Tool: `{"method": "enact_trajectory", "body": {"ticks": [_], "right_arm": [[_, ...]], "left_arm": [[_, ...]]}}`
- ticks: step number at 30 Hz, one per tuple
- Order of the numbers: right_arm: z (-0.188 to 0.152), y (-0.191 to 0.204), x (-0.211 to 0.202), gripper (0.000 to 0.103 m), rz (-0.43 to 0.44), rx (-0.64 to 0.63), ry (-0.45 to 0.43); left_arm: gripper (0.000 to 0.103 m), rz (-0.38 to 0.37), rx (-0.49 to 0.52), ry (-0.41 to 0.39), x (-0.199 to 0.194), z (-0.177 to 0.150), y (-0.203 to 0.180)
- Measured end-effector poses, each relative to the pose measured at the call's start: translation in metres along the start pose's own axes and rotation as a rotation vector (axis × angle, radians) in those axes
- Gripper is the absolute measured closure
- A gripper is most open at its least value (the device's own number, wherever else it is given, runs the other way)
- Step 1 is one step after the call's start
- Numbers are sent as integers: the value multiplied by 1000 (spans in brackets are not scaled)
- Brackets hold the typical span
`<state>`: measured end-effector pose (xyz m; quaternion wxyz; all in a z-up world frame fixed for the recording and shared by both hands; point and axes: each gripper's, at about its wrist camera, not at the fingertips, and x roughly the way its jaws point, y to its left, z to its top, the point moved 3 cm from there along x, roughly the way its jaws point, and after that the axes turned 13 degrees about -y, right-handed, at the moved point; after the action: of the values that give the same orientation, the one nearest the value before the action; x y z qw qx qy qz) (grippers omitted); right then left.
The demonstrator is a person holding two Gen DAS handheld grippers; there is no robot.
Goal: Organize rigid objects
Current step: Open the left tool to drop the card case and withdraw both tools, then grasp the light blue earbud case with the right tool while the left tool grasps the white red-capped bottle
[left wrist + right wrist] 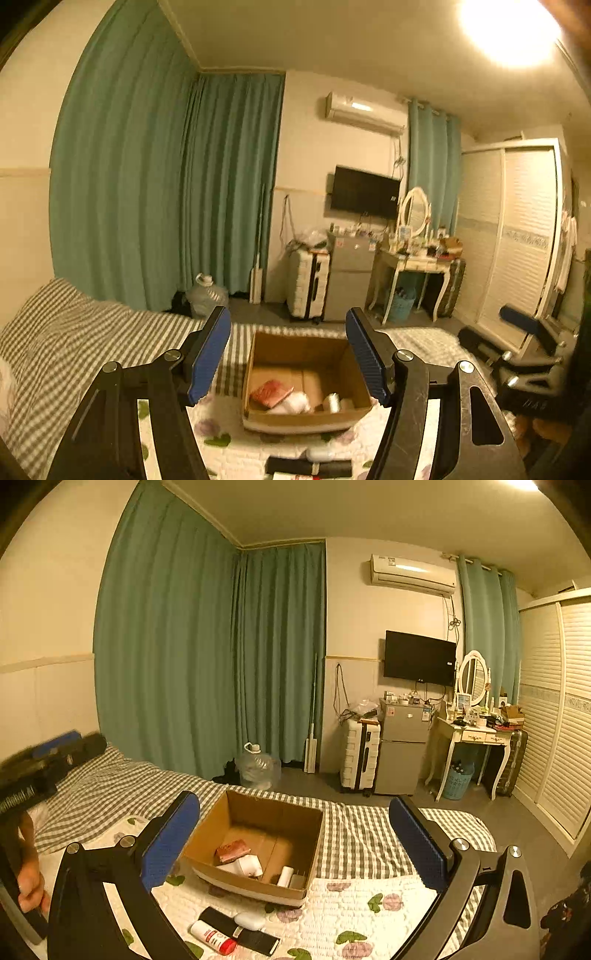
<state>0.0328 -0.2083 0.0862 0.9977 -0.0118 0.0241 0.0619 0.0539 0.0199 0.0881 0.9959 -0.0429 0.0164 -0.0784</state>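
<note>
On bed, open brown cardboard box (255,845) sits ahead of both claws, between blue pads. Left gripper (290,354) wide apart, empty. Right gripper (295,843) spread fully, empty. Inside box: one red packet (232,850), one white cylinder (285,876). Near side: one red-capped white tube (213,938), one black flat case (240,930).

Brown cardboard box (258,834) on a grey-checked sheet (354,834), near a white floral quilt (351,912); teal curtains (207,657) far behind

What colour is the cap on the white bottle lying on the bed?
Red. The bottle shows best in the right wrist view.
</note>
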Motion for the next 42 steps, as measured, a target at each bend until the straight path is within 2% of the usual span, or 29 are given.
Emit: {"method": "enact_trajectory", "body": {"ticks": [3, 8, 14, 21, 27, 32, 34, 39, 42], "right_arm": [[-8, 1, 5, 0, 0, 2, 19], [-36, -1, 13, 0, 0, 21, 74], [-81, -3, 37, 0, 8, 27, 168], [-131, -10, 71, 0, 12, 46, 267], [-165, -10, 92, 0, 16, 61, 328], [-189, -8, 106, 0, 23, 75, 378], [-197, -7, 110, 0, 26, 81, 393], [-218, 1, 118, 0, 43, 77, 435], [-230, 4, 124, 0, 48, 78, 459]], "left_arm": [[35, 32, 24, 61, 11, -22, 2], [35, 73, 64, 118, 27, -63, 8], [35, 10, 85, 197, 45, -117, -4], [35, -48, 65, 359, 64, -181, -12], [35, -64, 59, 493, 74, -231, -13], [35, -79, 59, 593, 77, -257, -16], [36, -108, 36, 636, 75, -266, -20], [35, -172, 41, 671, 70, -276, -30], [35, -159, 76, 681, 73, -284, -33]]}}
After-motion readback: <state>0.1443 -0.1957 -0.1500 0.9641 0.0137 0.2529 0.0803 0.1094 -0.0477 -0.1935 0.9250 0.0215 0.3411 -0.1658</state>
